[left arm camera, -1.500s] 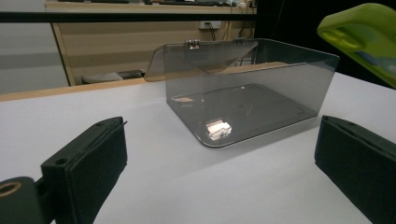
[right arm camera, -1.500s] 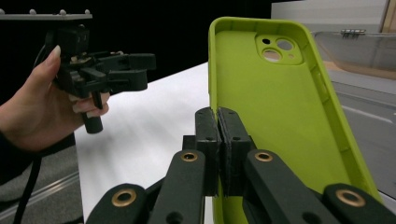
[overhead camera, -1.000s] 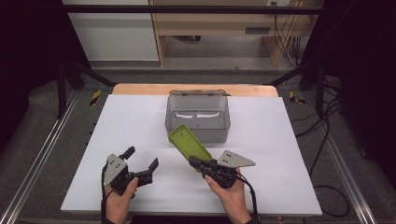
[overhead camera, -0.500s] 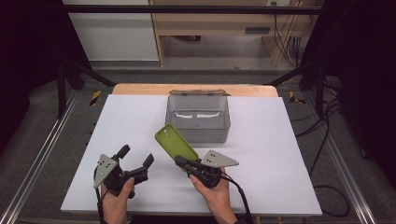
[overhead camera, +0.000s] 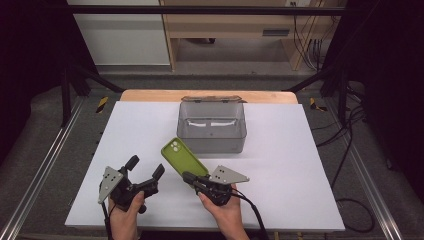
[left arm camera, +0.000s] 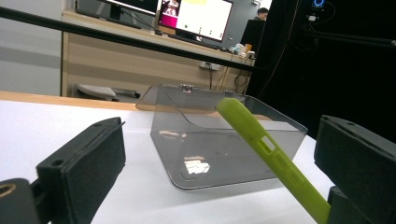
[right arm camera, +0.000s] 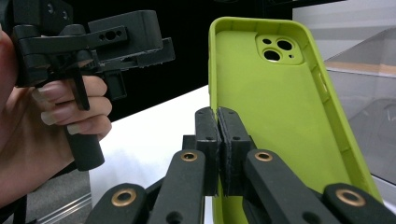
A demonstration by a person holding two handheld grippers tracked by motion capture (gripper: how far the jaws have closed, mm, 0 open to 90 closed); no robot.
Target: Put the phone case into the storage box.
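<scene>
Both hands have slid back toward the bottom edge of the high view since a second ago, and the green case came back with them, away from the bin.

Lower left of the high view: the left gripper [overhead camera: 146, 172] sits low over the white table [overhead camera: 300, 165], jaws wide apart with nothing between them. In its own view the two black pads stand at the far left and right edges of the frame, with the bin between them further off.

Just right of it, lower centre: the right gripper [overhead camera: 188, 176] is pinched shut on the bottom lip of the case [overhead camera: 183, 157], which sticks up tilted toward upper left, camera cutout at the top end. The right gripper view shows the hollow inside of the case [right arm camera: 280, 116] facing the camera, jaws closed tight on its edge.

Centre of the frame: the clear grey bin [overhead camera: 212, 127] stands on the table, near the case but apart from it.
</scene>
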